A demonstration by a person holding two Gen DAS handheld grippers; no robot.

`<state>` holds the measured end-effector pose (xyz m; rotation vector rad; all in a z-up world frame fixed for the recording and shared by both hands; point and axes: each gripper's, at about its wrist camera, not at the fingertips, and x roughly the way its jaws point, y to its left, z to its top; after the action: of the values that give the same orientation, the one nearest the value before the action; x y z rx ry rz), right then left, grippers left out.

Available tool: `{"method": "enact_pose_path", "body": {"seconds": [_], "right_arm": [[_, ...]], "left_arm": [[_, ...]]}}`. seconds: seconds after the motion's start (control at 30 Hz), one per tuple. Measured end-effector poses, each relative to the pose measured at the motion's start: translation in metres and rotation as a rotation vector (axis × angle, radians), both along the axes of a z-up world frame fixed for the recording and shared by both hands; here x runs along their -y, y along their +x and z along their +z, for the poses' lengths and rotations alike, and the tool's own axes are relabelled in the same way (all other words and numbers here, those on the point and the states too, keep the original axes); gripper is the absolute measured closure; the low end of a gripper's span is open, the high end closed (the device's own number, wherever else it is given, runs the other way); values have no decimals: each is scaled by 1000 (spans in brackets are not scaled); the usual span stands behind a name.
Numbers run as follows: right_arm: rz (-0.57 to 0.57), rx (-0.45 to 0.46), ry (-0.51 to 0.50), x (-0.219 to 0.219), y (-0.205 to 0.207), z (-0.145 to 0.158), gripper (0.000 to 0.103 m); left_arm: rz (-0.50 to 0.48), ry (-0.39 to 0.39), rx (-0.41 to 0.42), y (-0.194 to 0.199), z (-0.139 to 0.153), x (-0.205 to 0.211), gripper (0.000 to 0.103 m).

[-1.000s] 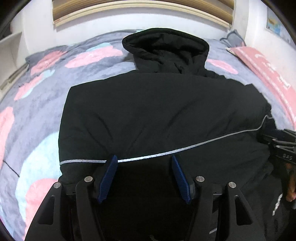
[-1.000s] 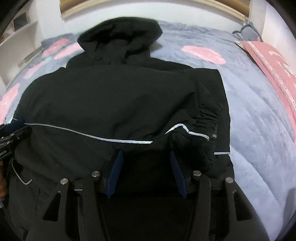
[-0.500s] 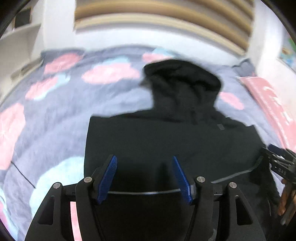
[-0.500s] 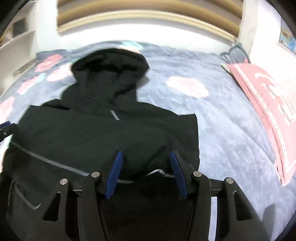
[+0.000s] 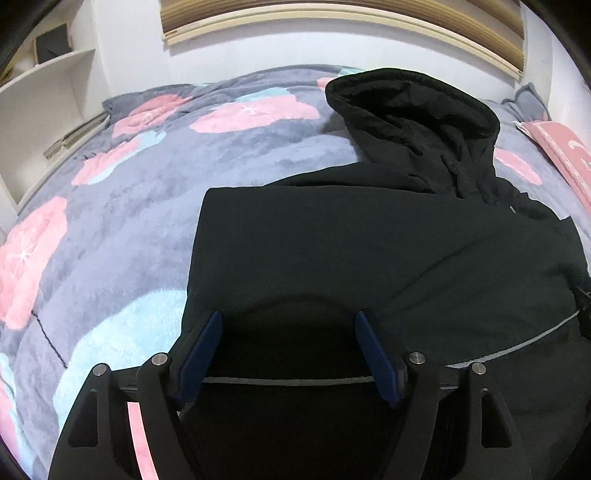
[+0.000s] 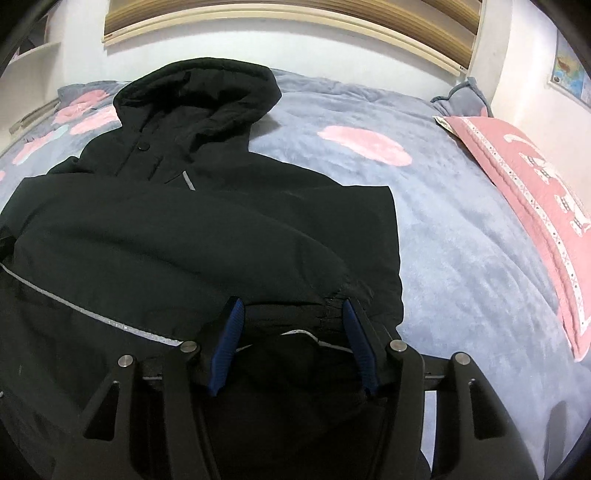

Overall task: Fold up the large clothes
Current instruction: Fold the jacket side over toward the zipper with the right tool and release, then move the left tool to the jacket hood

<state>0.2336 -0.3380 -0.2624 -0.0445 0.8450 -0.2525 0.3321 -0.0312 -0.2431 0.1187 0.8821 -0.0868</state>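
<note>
A black hooded jacket [image 5: 369, 240] lies spread on the bed, its hood [image 5: 413, 110] toward the headboard. My left gripper [image 5: 290, 332] is at its near left edge. Its jaws are opening, a hump of black cloth rises between the blue pads, and a grey reflective stripe [image 5: 280, 381] runs just below them. In the right wrist view the jacket [image 6: 184, 229] fills the left half. My right gripper [image 6: 291, 325] is shut on a bunched part by a gathered cuff [image 6: 332, 299], and the cloth touches both pads.
The bed carries a grey-blue fleece blanket [image 5: 110, 240] with pink and pale blue patches. A pink pillow [image 6: 535, 184] lies at the right. White shelves [image 5: 44, 110] stand at the left and a wooden headboard [image 5: 332, 14] at the back. Bare blanket shows on both sides of the jacket.
Both views have tilted up and the left one has swung left, showing more blanket. The reflective stripe has dropped below the left pads. The left jaws have spread wider; the right jaws look the same.
</note>
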Motion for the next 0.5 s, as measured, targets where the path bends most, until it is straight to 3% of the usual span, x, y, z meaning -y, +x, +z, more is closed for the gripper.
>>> {"method": "enact_pose_path", "body": {"seconds": [0.33, 0.5], "right_arm": [[31, -73, -17, 1, 11, 11, 43], [75, -100, 92, 4, 14, 62, 43]], "left_arm": [[-44, 68, -72, -3, 22, 7, 27], [-110, 5, -45, 2, 94, 21, 27]]}}
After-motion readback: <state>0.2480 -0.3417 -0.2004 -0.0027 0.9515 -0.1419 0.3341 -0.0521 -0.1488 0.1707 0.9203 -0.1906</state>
